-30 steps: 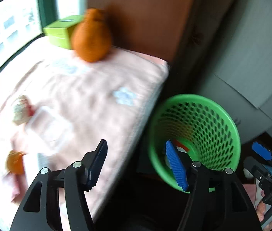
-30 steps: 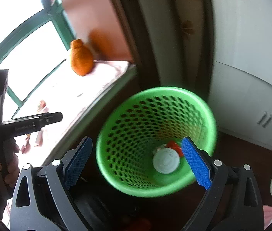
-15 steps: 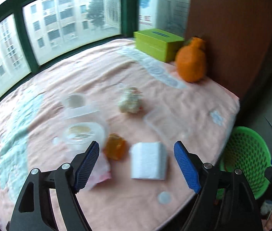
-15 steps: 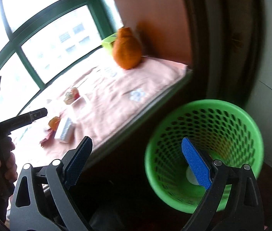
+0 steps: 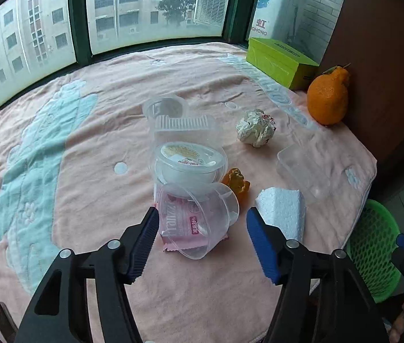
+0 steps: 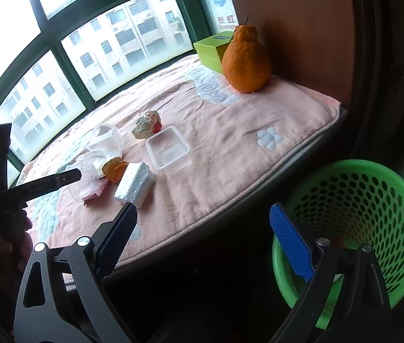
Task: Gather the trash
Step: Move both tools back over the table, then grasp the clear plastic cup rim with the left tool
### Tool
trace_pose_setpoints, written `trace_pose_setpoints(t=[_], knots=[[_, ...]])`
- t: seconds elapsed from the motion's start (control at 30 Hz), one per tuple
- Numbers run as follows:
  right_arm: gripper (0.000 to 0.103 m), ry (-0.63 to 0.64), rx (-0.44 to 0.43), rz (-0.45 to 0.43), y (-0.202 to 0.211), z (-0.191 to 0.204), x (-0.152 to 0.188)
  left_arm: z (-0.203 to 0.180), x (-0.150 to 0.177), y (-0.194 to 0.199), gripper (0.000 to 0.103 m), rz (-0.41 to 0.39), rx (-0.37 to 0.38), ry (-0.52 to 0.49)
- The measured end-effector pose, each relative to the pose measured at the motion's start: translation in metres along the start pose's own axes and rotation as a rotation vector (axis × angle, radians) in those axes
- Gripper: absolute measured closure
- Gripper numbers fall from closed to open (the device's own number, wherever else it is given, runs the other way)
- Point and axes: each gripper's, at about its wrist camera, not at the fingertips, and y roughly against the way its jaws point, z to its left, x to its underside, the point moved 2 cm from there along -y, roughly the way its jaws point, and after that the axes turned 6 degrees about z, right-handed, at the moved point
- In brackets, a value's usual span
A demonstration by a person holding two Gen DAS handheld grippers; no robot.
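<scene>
Both rigs look the same: the left tool [image 5: 200,240] and right tool [image 6: 202,238] have chunky matte black arms with triangular cutouts, shiny silver screws at the pivots, and ribbed blue pads on the fingers [image 6: 290,243]. The left one has a black pistol-style handle.

The left tool [image 5: 200,241] is closing above a tipped clear cup [image 5: 202,217] on the pink blanket [image 5: 87,148], with a white foam block [image 5: 283,211] just beside the cup.
</scene>
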Motion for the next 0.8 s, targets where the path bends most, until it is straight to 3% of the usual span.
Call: trace_pose_setpoints(t=[0.17, 0.53, 0.8], knots=[[0.010, 0.008, -0.011, 0.013, -0.006, 0.005, -0.002, 0.004, -0.001, -0.008, 0.054, 0.016, 0.042, 0.009], [0.010, 0.012, -0.022, 0.033, -0.011, 0.009, -0.004, -0.004, -0.001, -0.010, 0.094, 0.008, 0.104, -0.008], [0.010, 0.021, -0.008, 0.048, -0.016, 0.013, -0.007, -0.004, 0.001, -0.003, 0.099, -0.017, 0.129, -0.015]])
